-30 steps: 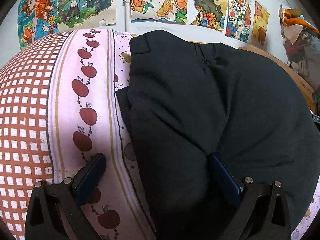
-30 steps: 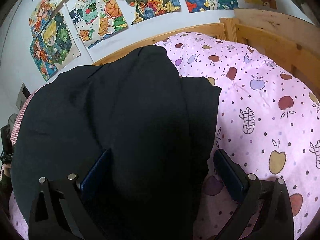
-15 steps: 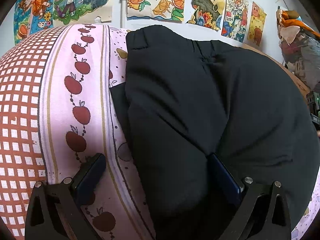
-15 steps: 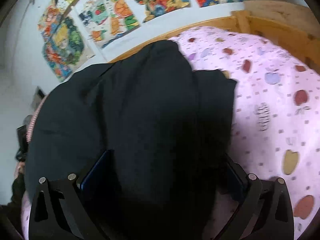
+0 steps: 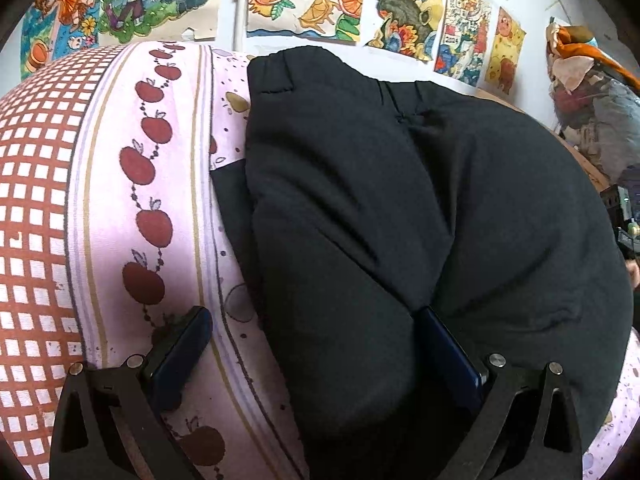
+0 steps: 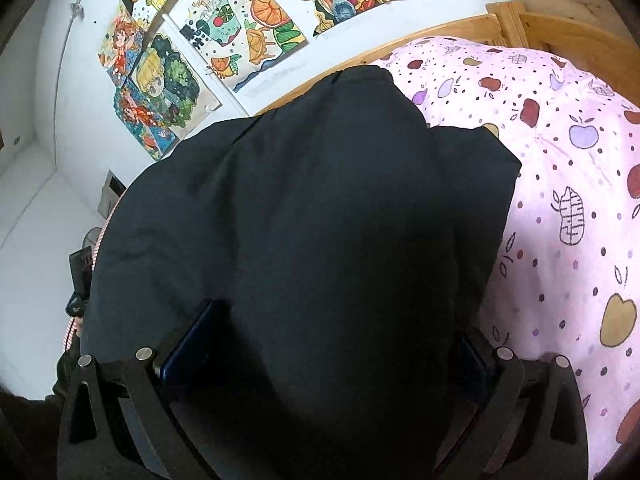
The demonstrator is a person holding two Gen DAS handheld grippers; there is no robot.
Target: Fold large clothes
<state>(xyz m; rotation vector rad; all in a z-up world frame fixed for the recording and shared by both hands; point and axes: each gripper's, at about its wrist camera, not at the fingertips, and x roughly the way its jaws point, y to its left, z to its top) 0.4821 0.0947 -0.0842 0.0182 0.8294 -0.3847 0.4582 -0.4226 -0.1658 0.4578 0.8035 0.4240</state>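
Note:
A large black garment (image 5: 400, 208) lies folded over on a pink apple-print bed sheet (image 5: 168, 184); its waistband end is at the far side. My left gripper (image 5: 316, 344) is open, with a bulge of the black cloth between its fingers near the garment's left edge. In the right wrist view the same black garment (image 6: 320, 220) fills the middle. My right gripper (image 6: 332, 344) is open wide, with a thick fold of the cloth between its fingers; the right finger is partly hidden by cloth.
A red-and-white checked cover (image 5: 28, 208) lies left of the sheet. A wooden bed frame (image 6: 560, 28) runs along the far and right sides. Colourful drawings (image 5: 312, 0) hang on the white wall. Hanging clothes (image 5: 592, 92) are at far right.
The right gripper has moved left and forward over the garment, so black cloth now covers its right finger. The left view has shifted slightly; its jaws stay wide.

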